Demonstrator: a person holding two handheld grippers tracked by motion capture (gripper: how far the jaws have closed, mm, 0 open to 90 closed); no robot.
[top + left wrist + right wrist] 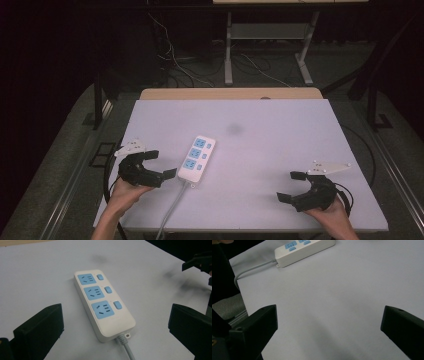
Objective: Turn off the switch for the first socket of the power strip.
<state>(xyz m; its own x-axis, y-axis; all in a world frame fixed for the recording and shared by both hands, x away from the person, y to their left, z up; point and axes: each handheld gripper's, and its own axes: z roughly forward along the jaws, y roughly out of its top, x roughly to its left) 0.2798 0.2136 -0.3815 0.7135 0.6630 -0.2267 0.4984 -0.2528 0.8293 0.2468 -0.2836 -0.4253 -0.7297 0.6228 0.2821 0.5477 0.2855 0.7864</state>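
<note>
**Power strip on a white table, a gripper at each side**

A white power strip [197, 158] with three blue sockets lies left of centre on the white table [280, 150], its grey cord [170, 212] running off the near edge. The left gripper [161, 163], jaws apart, sits just beside the strip's near end. The right gripper [291, 186], jaws also spread, rests well apart near the right edge. A faint dark smudge [234, 129] marks the tabletop.

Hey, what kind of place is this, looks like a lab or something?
Probably a lab or recording workspace: a bare white table with one power strip, dark curtained surroundings, and loose cables on the floor behind.
</note>
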